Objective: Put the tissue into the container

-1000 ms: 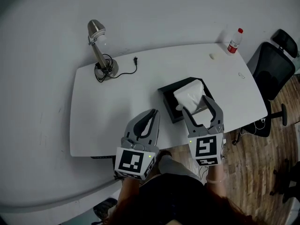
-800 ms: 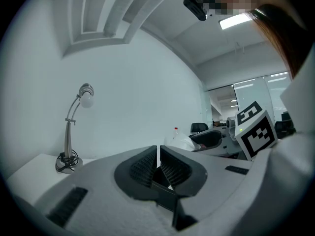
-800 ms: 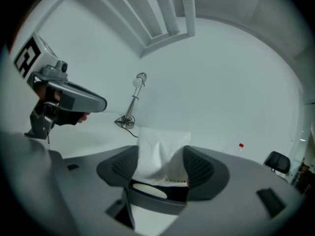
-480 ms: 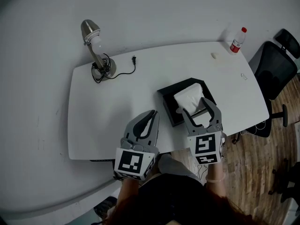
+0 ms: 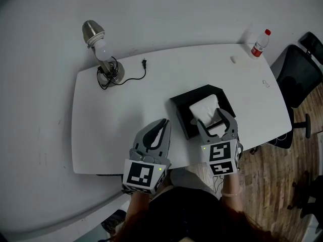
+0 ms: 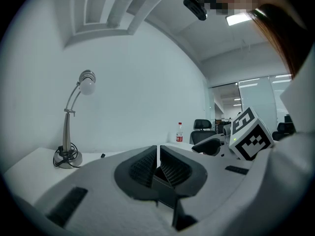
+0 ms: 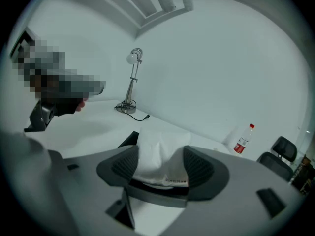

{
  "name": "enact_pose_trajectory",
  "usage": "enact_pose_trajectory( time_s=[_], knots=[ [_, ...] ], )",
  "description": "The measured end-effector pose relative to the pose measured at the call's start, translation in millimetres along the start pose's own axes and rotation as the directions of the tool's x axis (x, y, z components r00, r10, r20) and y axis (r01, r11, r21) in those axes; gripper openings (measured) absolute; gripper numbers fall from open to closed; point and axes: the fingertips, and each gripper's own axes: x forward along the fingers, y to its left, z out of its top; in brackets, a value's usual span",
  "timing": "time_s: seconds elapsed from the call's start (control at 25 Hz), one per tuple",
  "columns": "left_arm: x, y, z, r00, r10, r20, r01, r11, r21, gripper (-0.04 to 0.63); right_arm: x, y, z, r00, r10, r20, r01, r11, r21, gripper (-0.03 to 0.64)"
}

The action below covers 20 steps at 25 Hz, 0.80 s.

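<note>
A white tissue pack (image 5: 203,110) sits in the jaws of my right gripper (image 5: 214,121), low over the black square container (image 5: 180,106) on the white table (image 5: 116,120). In the right gripper view both pads press the tissue pack (image 7: 160,154) from either side, and the container's dark edge (image 7: 129,138) shows just beyond it. My left gripper (image 5: 160,128) hovers over the table's near edge, left of the container. It is shut, with nothing between its fingers (image 6: 145,167).
A desk lamp (image 5: 101,54) with a coiled cable and loose plug (image 5: 144,63) stands at the table's far left. A red-capped bottle (image 5: 260,43) and a small pale object (image 5: 233,59) are at the far right corner. A black office chair (image 5: 298,77) stands right of the table.
My right gripper has lowered the tissue pack toward me and down onto the black container. The left gripper has stayed where it was.
</note>
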Motion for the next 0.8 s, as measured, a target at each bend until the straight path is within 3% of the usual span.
enact_pose_trajectory(
  time_s=[0.8],
  knots=[
    [11.6, 16.6, -12.0, 0.999, 0.027, -0.029, -0.028, 0.999, -0.03, 0.04, 35.5, 1.9, -33.8, 0.983, 0.089, -0.164, -0.069, 0.99, 0.12, 0.305]
  ],
)
